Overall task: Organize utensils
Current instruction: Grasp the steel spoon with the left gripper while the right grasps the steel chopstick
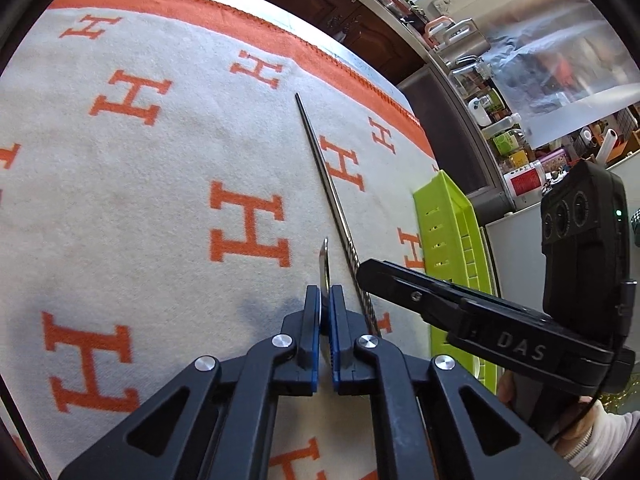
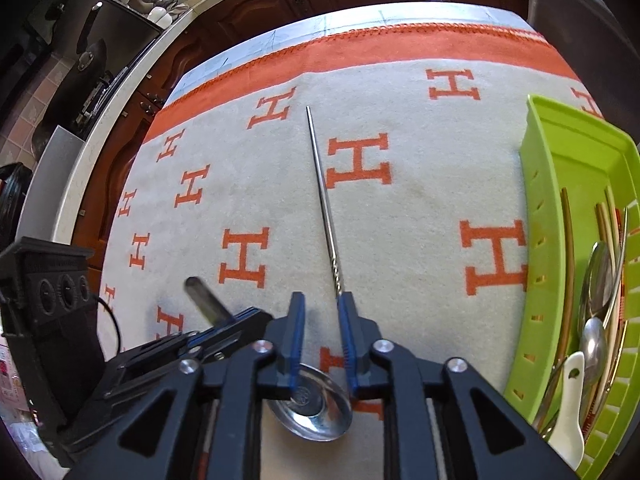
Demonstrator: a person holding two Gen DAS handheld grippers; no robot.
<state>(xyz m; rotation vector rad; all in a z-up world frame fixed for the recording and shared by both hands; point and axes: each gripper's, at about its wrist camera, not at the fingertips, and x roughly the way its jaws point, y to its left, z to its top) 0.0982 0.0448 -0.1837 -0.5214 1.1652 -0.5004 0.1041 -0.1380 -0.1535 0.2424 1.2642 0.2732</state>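
Steel spoon point(image 1: 325, 268): handle clamped edge-on between the blue pads of the left gripper point(image 1: 325, 300), lifted over the blanket; in the right wrist view its bowl point(image 2: 310, 404) shows under the right gripper's fingers.

Metal chopstick point(image 2: 324, 208): single, lying flat on the blanket, tip toward the far orange border, twisted end nearest the grippers.

Right gripper point(image 2: 320, 312): fingers parted, nothing between them, poised just over the chopstick's near end; whether a pad touches it cannot be told.

Green slotted tray point(image 2: 568, 152): at the blanket's right edge, holding steel spoons point(image 2: 596, 344), a white ceramic spoon point(image 2: 570, 396) and gold-toned chopsticks point(image 2: 569, 264).

Cream blanket point(image 1: 140, 200): orange H pattern, orange border, covering the table.
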